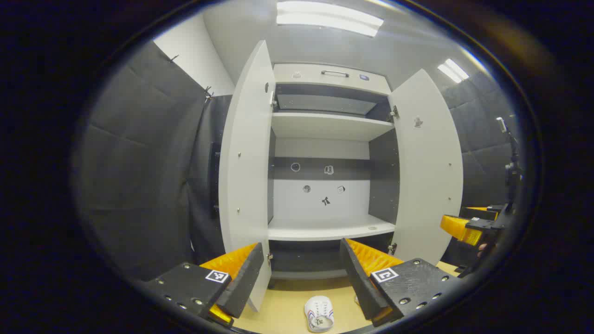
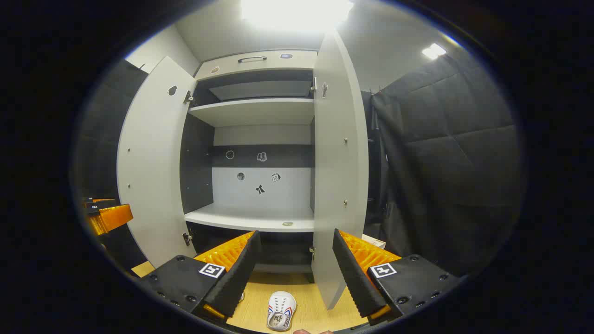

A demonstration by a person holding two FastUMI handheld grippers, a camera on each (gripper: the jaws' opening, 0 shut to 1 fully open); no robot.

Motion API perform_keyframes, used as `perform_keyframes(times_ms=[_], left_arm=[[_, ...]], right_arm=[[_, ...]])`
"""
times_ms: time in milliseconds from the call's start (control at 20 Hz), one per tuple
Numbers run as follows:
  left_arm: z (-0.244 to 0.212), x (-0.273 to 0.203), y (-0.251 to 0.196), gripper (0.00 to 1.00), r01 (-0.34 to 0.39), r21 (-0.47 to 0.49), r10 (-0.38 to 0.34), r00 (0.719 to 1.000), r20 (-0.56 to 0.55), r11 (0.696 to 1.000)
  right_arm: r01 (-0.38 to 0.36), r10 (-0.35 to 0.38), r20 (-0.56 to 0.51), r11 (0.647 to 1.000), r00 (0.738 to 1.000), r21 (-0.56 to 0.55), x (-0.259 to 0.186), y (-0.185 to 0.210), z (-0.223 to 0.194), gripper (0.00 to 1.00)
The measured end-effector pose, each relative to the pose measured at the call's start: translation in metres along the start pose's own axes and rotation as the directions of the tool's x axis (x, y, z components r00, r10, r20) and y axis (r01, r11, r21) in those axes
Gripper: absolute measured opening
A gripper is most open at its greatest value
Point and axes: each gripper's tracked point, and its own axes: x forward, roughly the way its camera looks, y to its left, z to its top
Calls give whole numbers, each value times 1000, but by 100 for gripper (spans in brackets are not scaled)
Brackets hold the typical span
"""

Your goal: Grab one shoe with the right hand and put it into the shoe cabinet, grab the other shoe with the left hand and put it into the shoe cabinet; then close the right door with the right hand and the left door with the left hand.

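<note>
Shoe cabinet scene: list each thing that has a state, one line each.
Left door: swung open.
Right door: swung open.
Shoe cabinet: open, visible shelves bare.
Shoe: on the floor before the cabinet, not yet inside.
Left gripper: fingers apart, holding nothing.
Right gripper: fingers apart, holding nothing.

One tall white wooden shoe cabinet (image 1: pixel 325 139) stands at the far side, with two open white doors: left (image 1: pixel 246 153) and right (image 1: pixel 427 162). Two white shelves (image 1: pixel 325 125) (image 1: pixel 325 228) cross inside. One white shoe (image 1: pixel 319 313) lies near on the wooden floor (image 1: pixel 283 311).
</note>
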Motion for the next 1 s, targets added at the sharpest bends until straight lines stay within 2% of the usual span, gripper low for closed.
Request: perform_keyframes(times_ms=[400, 450, 550, 1000], left_arm=[[-17, 0, 10, 100, 1, -19, -2, 1000, -20, 1000], [-18, -1, 11, 95, -1, -20, 1, 1000, -26, 1000], [-21, -4, 13, 95, -5, -26, 4, 1000, -29, 1000], [-36, -10, 30, 95, -53, -41, 51, 997, -58, 998]], right_arm=[[6, -6, -9, 1000, 1000, 0, 5, 5, -5, 98], [7, -7, -11, 1000, 1000, 1, 6, 6, -5, 98], [3, -3, -17, 1000, 1000, 1, 6, 8, -7, 98], [-45, 44, -91, 999, 995, 0, 23, 25, -23, 98]])
